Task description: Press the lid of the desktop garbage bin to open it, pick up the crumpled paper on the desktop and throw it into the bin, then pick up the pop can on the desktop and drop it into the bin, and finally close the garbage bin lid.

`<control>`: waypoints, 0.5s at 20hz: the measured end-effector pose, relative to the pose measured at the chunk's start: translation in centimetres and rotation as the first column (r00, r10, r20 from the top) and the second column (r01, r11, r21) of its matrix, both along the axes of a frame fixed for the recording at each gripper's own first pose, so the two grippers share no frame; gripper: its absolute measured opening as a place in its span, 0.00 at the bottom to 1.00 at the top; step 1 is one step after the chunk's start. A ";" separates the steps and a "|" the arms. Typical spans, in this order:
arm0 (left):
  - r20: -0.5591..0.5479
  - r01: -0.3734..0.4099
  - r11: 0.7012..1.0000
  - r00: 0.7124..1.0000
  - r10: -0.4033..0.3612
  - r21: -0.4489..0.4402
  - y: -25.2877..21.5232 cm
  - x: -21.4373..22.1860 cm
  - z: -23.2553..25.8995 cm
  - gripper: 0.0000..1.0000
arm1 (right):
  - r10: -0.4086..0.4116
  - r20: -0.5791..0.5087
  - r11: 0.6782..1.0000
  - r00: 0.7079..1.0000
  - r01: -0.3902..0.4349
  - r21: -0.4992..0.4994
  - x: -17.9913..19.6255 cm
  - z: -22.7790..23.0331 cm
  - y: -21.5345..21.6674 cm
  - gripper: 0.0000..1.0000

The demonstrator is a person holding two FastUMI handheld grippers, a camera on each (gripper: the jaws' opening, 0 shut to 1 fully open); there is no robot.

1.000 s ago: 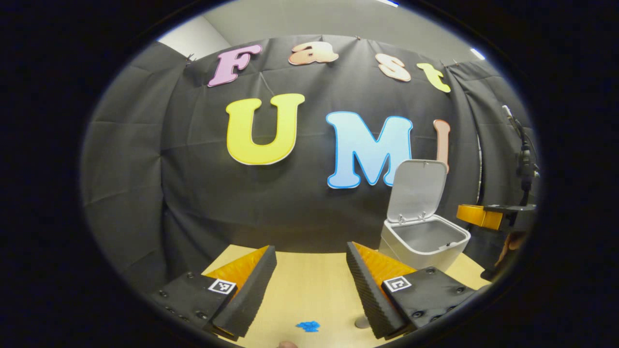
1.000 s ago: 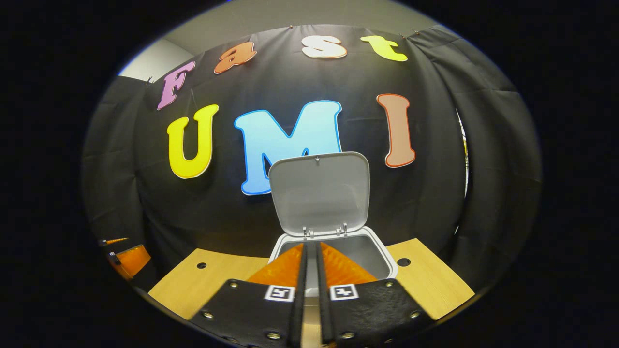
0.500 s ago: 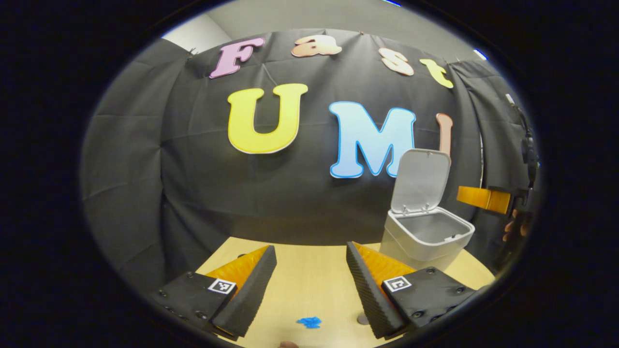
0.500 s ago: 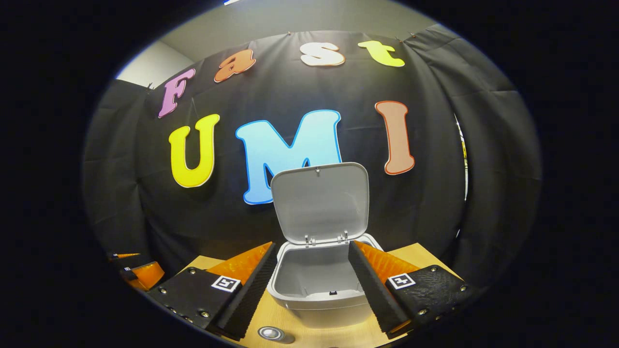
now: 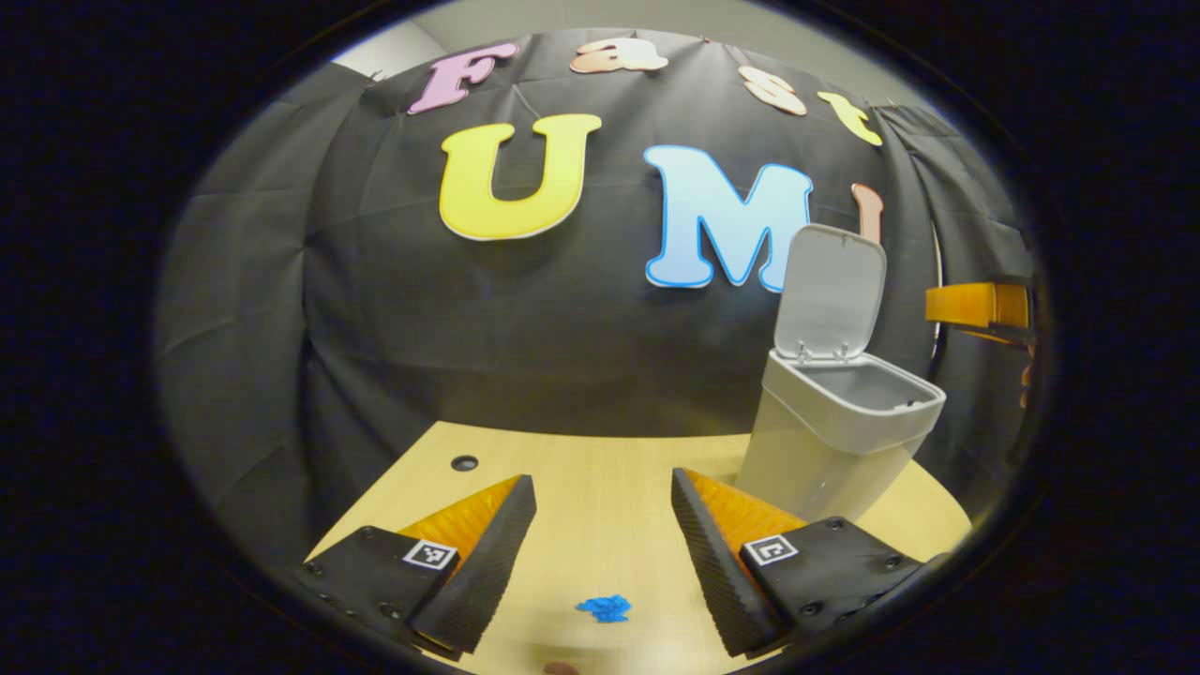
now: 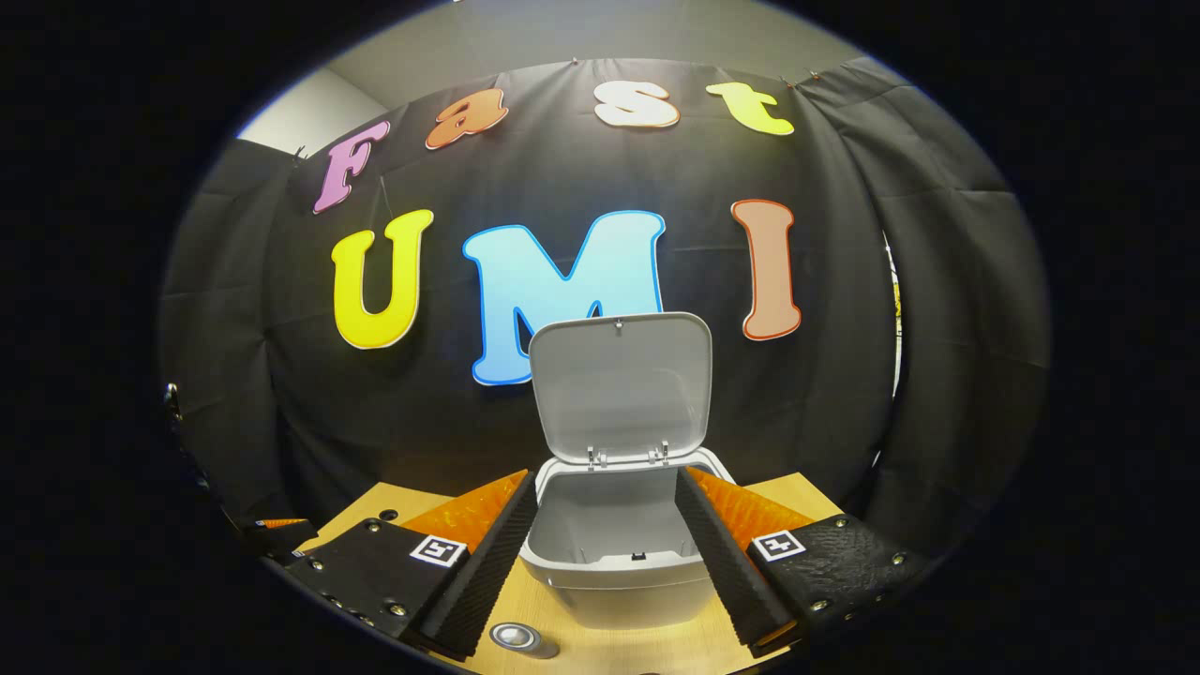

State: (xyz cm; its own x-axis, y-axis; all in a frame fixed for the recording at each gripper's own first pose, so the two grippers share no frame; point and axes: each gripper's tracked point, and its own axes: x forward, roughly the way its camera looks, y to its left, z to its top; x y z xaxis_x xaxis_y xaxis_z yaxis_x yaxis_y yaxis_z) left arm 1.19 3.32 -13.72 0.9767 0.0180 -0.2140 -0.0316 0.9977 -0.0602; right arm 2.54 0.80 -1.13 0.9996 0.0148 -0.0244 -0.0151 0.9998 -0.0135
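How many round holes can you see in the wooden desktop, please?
2. One round hole lies near the desktop's far left edge in the left gripper view; one hole shows left of the bin in the right gripper view, possibly the same one. Others may be hidden.

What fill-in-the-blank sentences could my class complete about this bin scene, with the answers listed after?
1. The lid of the garbage bin stands ____.
2. The fingers of the right tool are spread ____, holding nothing.
3. In the left gripper view, a small ____ scrap lies on the desktop between the fingers of the left tool.
4. In the right gripper view, the pop can lies on the desktop in ____ of the bin.

Answers: open; apart; blue; front
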 end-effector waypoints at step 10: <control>-0.136 0.008 0.999 0.991 -0.014 -0.043 0.1 -1.1 -9.5 0.95 | -0.060 -0.073 0.996 0.996 0.054 -0.076 -2.5 -2.3 -1.8 0.95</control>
State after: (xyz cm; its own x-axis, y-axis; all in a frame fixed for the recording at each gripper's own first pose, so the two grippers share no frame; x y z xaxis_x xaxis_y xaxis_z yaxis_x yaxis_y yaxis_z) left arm 0.08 3.43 -23.19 0.9383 -0.0047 -0.3458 -0.0313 0.9946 -0.0985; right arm 0.03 -1.01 -3.41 0.9941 -0.0466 -0.0984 0.0379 0.9954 -0.0884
